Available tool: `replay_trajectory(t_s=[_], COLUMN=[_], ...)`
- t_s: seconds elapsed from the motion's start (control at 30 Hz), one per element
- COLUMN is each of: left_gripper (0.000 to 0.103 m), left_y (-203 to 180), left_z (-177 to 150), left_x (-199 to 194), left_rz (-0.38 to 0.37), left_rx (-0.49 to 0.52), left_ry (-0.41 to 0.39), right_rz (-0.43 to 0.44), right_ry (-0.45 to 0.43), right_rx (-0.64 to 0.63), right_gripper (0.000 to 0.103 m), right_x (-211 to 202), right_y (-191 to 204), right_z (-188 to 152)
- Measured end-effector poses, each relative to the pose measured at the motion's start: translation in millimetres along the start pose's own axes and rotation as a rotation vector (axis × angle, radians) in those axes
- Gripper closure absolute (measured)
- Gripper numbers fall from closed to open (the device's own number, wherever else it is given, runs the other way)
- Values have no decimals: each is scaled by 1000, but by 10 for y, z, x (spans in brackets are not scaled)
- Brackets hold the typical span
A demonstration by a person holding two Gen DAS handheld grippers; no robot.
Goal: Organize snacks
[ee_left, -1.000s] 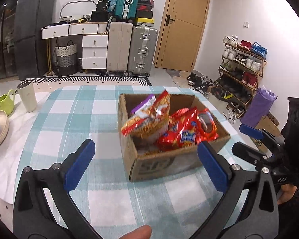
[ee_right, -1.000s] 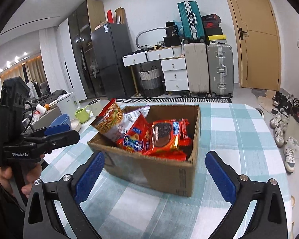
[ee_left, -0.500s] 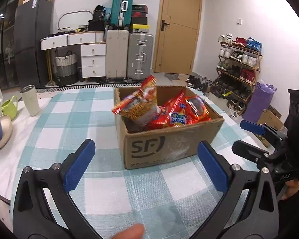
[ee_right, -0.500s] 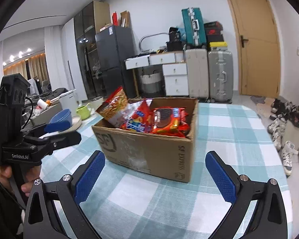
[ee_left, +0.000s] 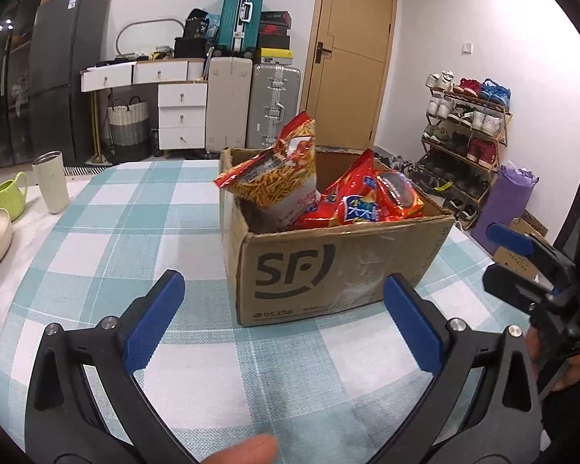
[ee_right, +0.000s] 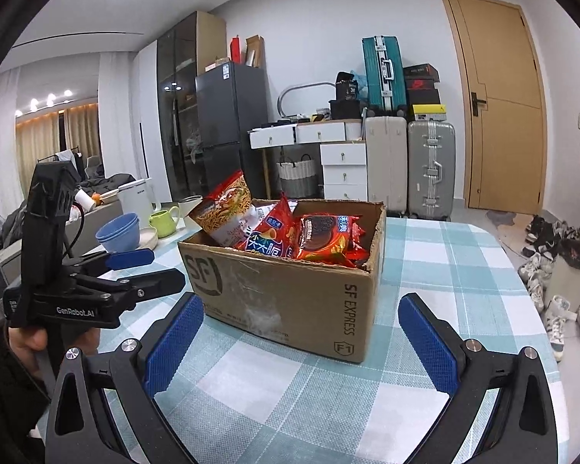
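Checked tablecloth [ee_left: 143, 208] under snack-filled cardboard box [ee_left: 328, 266], suitcases [ee_right: 429, 170] by door, left gripper [ee_left: 282, 321] and right gripper [ee_right: 301, 340] wide open, empty.

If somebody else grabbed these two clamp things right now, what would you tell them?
Left gripper: open, empty, hovering before the box.
Right gripper: open, empty, at the box's near corner.
The brown cardboard SF box sits on the teal checked tablecloth, holding the orange noodle-snack bag, red chip bag and red chocolate-cookie pack.
Done: nothing visibly sorted.
Left: lift the snacks out and arrange them.
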State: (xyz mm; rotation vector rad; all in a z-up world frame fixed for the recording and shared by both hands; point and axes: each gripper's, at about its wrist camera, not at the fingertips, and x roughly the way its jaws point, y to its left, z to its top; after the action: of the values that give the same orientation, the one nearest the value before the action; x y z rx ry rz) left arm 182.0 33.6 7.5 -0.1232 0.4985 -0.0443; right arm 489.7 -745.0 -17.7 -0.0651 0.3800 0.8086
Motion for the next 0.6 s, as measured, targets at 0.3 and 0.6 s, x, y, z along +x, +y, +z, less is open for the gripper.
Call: replay_trajectory(t_s=[0.3,0.6], left_gripper=[0,1], left_y=[49,161], left_z=[-88,-99], left_x=[84,164], left_rz=[28,39], left_rx=[31,6], left_ry=[-51,-53], right_rz=[14,6], right_ry=[-3,-44], right_rx=[9,19], right_gripper=[0,0], right_x=[25,-51], right_y=[-27,-39], right_z=[-52,-63])
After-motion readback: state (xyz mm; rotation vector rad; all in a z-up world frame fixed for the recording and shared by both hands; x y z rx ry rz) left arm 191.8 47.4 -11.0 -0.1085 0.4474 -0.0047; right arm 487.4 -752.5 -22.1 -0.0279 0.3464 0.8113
